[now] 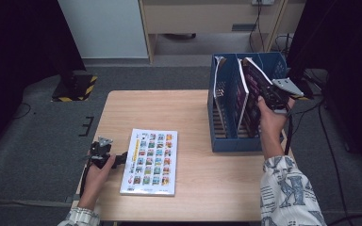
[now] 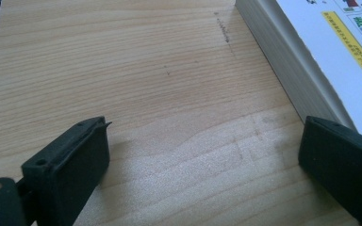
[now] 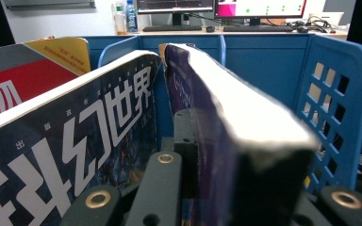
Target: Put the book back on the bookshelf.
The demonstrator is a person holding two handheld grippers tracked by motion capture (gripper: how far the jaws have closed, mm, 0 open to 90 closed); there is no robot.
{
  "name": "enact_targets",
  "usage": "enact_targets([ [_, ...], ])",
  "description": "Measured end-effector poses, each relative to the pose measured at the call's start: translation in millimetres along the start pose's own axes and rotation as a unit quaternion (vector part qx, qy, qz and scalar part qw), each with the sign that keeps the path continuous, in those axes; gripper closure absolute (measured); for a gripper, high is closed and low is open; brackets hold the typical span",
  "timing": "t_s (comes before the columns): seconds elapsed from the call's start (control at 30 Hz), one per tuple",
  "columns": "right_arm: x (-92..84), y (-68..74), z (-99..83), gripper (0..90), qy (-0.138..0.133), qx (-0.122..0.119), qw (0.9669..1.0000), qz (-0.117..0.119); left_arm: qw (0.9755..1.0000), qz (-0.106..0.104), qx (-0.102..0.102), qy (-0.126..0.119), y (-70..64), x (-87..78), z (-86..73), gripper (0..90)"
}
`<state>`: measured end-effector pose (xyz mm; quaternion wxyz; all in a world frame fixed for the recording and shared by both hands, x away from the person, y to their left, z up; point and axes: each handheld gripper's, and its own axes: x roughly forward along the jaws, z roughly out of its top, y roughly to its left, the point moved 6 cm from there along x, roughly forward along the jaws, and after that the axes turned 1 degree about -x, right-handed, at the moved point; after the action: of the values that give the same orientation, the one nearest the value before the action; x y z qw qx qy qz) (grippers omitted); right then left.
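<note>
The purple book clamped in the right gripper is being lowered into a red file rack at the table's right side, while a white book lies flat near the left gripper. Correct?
Not quite: the file rack is blue, as the high view shows. The rest holds: the right gripper clamps the purple book over it, and the white book lies flat beside the left gripper.

We see a dark purple book [image 1: 253, 89] in our black right tool [image 1: 269, 96], a blue rack [image 1: 226, 141], and a white book [image 1: 150, 161] patterned with colourful squares.

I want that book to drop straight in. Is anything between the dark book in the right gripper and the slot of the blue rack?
Nothing visible blocks it. The right gripper holds the dark book tilted over the blue rack; another dark book leans in the neighbouring slot.
</note>
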<state>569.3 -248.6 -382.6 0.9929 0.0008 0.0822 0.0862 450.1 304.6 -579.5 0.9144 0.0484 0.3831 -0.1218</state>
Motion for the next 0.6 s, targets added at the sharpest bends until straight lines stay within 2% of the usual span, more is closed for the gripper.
enact_targets([
  [0.6, 5.7, 1.4, -6.9, 83.7, -0.004, 0.005, 1.0, -0.002, 1.0, 0.0, 0.001, 0.001, 0.2, 0.2, 0.3, 1.9],
])
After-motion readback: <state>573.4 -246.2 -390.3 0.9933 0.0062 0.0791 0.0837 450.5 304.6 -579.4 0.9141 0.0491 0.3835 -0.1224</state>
